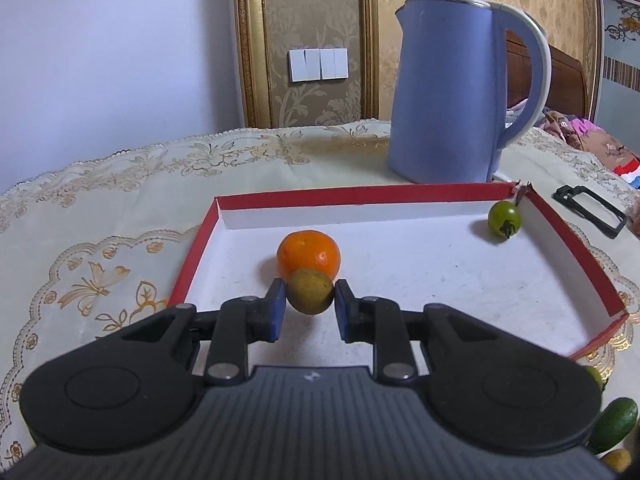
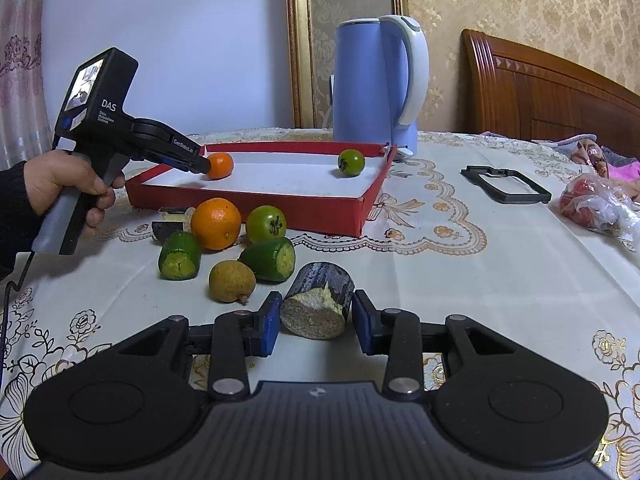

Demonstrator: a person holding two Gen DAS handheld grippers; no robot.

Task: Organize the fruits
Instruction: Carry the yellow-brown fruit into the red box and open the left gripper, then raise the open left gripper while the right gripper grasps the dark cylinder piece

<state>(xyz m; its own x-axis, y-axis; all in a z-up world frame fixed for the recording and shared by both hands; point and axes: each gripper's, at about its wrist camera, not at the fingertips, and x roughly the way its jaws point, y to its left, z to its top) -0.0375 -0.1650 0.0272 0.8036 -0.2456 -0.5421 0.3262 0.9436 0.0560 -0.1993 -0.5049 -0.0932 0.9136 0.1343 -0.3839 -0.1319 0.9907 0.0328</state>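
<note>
My left gripper (image 1: 310, 307) hangs over the near part of the red tray (image 1: 576, 256), its jaws clenched on a small brownish-yellow fruit (image 1: 311, 291) that sits between the two blue pads (image 1: 277, 312). Just behind that fruit, inside the tray, lies an orange (image 1: 309, 257), and a green tomato (image 1: 505, 219) rests in the tray's far right corner. From the right wrist view, the left gripper reaches in over the tray's left end, and I cannot see the held fruit from there.

My right gripper (image 2: 313, 319) is low over the surface (image 2: 460, 280), jaws released, with a dark-skinned cut chunk (image 2: 320, 305) lying between the pads; small gaps show on both sides, so nothing is gripped. Just beyond it on the cloth sit a second brownish-yellow fruit (image 2: 232, 281), two green cut pieces (image 2: 180, 255), a second orange (image 2: 216, 223) and a second green tomato (image 2: 266, 224), all clustered in front of the tray's near wall. Another dark piece (image 2: 166, 230) lies at the left of that cluster.

A blue kettle (image 2: 374, 84) stands behind the tray, a black frame (image 2: 505, 185) lies to its right, and a plastic bag (image 2: 596, 204) sits at the far right edge
</note>
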